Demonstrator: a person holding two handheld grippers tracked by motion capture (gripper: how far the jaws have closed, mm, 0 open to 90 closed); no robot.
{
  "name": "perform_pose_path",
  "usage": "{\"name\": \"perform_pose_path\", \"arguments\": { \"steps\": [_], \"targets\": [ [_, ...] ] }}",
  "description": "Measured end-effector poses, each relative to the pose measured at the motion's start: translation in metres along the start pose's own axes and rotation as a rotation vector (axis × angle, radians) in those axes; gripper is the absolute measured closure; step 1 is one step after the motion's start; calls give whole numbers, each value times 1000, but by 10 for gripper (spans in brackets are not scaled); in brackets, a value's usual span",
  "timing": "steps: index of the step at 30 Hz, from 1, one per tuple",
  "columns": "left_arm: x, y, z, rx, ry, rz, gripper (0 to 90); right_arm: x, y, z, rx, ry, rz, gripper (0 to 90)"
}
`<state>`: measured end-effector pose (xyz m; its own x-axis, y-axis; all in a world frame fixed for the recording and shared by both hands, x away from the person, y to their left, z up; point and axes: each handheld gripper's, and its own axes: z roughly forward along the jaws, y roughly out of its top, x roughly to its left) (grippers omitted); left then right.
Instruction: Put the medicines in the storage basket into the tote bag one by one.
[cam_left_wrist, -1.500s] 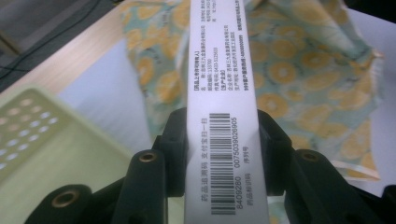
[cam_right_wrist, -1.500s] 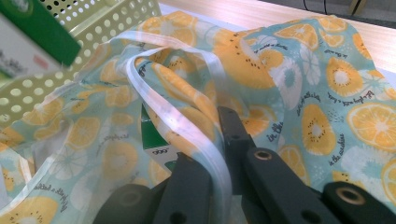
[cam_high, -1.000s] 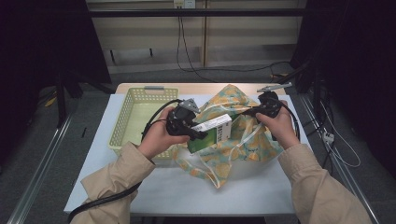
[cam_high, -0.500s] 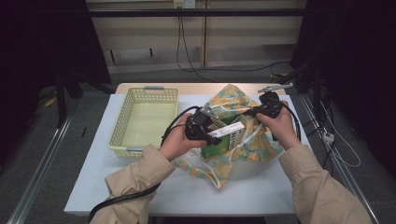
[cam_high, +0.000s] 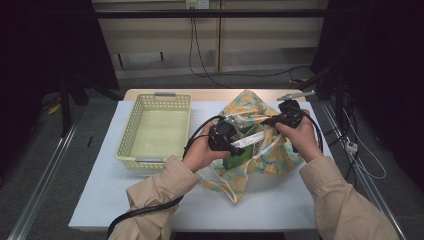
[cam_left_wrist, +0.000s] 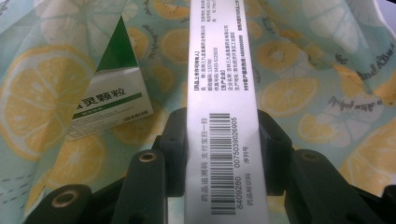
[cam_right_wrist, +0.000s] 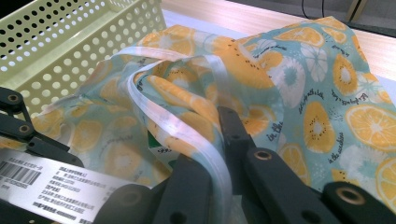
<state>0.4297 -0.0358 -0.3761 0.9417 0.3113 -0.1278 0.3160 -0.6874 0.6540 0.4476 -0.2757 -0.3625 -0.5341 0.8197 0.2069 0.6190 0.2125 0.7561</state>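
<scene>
The left gripper (cam_left_wrist: 223, 154) held a white-and-green cardboard medicine box (cam_left_wrist: 219, 70) between its fingers at the mouth of the lemon-print drawstring cloth bag (cam_high: 252, 107) near the bench's far right; another box already sat inside. The right gripper (cam_right_wrist: 205, 154) pinched the bag's rim. Release remained.

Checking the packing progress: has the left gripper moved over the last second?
Yes. The left gripper, holding the white box, moved right, away from the yellow basket, toward the fruit-print bag.
</scene>
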Motion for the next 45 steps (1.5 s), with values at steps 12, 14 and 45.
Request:
{"name": "perform_pose_path", "arguments": {
  "steps": [12,14,45],
  "targets": [
    [1,13,20,-4,40,-6,625,1,0,1,5,2,-4,899],
    [1,15,23,-3,47,-5,625,1,0,1,5,2,-5,899],
    [6,26,47,-49,86,-51,622,1,0,-2,-4,-3,0,899]
  ]
}}
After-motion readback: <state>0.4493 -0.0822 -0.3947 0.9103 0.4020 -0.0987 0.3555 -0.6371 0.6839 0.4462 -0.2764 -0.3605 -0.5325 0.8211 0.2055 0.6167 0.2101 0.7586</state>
